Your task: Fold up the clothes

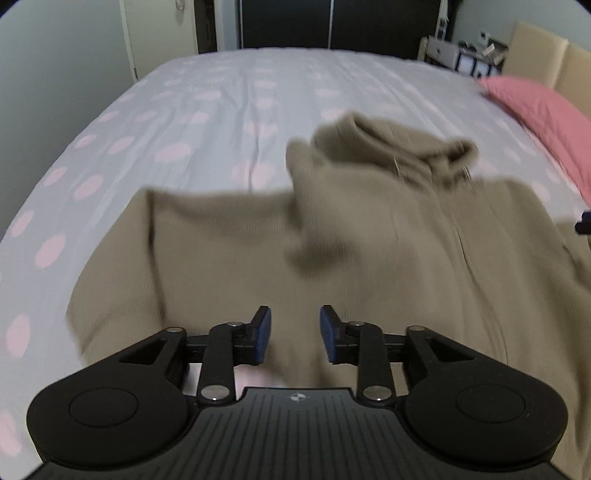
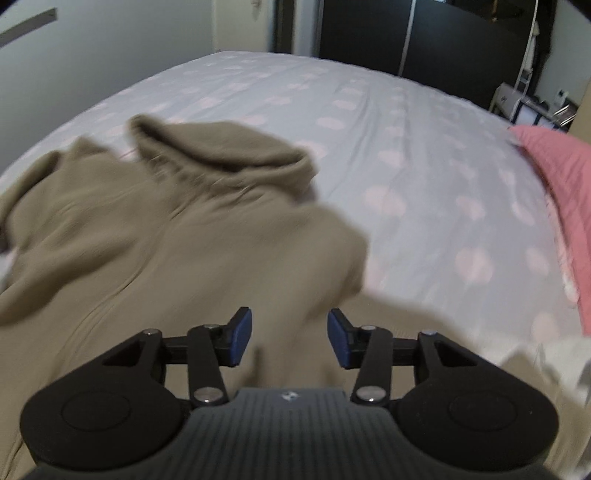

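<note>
A tan zip-up hoodie (image 1: 369, 240) lies spread on the bed, hood toward the far side, zipper running down its front. It also shows in the right wrist view (image 2: 177, 251), blurred. My left gripper (image 1: 295, 334) is open and empty, hovering above the hoodie's lower left part. A sleeve (image 1: 306, 206) lies folded across the chest. My right gripper (image 2: 290, 338) is open and empty, above the hoodie's lower right part.
The bed (image 1: 207, 110) has a pale sheet with pink dots. A pink pillow (image 1: 546, 118) lies at the right edge and also shows in the right wrist view (image 2: 565, 206). Dark wardrobe doors (image 2: 424, 33) and a small shelf (image 1: 461, 55) stand beyond the bed.
</note>
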`<state>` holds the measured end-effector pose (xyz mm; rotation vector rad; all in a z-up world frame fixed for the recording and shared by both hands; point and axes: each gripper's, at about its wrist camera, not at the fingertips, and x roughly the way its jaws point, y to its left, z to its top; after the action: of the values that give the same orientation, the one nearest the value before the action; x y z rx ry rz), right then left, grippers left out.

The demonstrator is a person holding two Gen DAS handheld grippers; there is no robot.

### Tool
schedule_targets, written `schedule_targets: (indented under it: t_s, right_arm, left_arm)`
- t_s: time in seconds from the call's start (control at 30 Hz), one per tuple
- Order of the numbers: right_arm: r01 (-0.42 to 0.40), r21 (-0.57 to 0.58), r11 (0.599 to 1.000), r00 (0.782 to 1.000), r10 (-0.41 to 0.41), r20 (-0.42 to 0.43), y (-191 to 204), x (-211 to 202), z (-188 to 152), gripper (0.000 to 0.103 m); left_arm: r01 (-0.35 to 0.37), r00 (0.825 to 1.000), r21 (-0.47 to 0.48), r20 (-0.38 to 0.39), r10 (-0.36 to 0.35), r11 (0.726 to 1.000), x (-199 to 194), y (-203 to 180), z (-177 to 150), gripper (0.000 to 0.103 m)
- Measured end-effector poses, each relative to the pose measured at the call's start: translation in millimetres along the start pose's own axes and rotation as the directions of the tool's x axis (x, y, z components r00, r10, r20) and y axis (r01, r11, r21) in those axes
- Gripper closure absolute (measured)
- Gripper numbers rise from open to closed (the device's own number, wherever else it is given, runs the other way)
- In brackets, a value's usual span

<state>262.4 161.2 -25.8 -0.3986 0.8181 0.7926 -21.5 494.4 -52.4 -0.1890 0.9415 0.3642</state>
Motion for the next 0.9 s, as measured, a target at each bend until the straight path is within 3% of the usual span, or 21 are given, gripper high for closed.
schedule_targets:
  t_s: [0.03,0.23,0.47,0.57,0.67,0.8,0.9]
  right_arm:
    - [-0.026,0.003,1.0,1.0,0.026,-0.012,6.8,-8.4,-12.6,0.054]
    - [-0.174,-0.013,0.985,0.982,0.173,-0.07,52.6,-57.4,-87.1,0.051]
    - [-0.226,-0.134,0.965,0.973,0.215,-0.089,106.6,-111.1,-168.0,0.044]
    - [-0.249,-0.18,0.952,0.968,0.237,-0.087,130.5,-130.1,-199.2,0.036]
    - [-0.286,-0.218,0.933,0.958,0.274,-0.083,158.7,-143.7,-232.0,0.035]
    - [-0.288,-0.311,0.906,0.958,0.271,-0.099,192.5,-148.3,-265.9,0.035]
    - [-0.273,-0.413,0.869,0.962,0.255,-0.1,214.5,-150.3,-282.7,0.035]
  left_arm:
    - [-0.004,1.0,0.009,0.0,0.004,1.0,-10.2,-1.5,-10.9,0.057]
    - [0.035,0.999,0.032,0.011,-0.036,0.999,-76.3,-16.3,-65.1,0.056]
    - [0.106,0.993,0.127,0.04,-0.112,0.986,-140.2,-55.5,-120.7,0.047]
    - [0.125,0.989,0.224,0.043,-0.138,0.966,-157.5,-81.3,-142.6,0.046]
    - [0.152,0.985,0.304,0.038,-0.171,0.941,-165.5,-101.5,-163.9,0.044]
    - [0.151,0.987,0.353,0.0,-0.161,0.923,-159.4,-120.1,-193.1,0.044]
    - [0.14,0.99,0.457,-0.041,-0.137,0.879,-153.5,-139.7,-213.0,0.044]
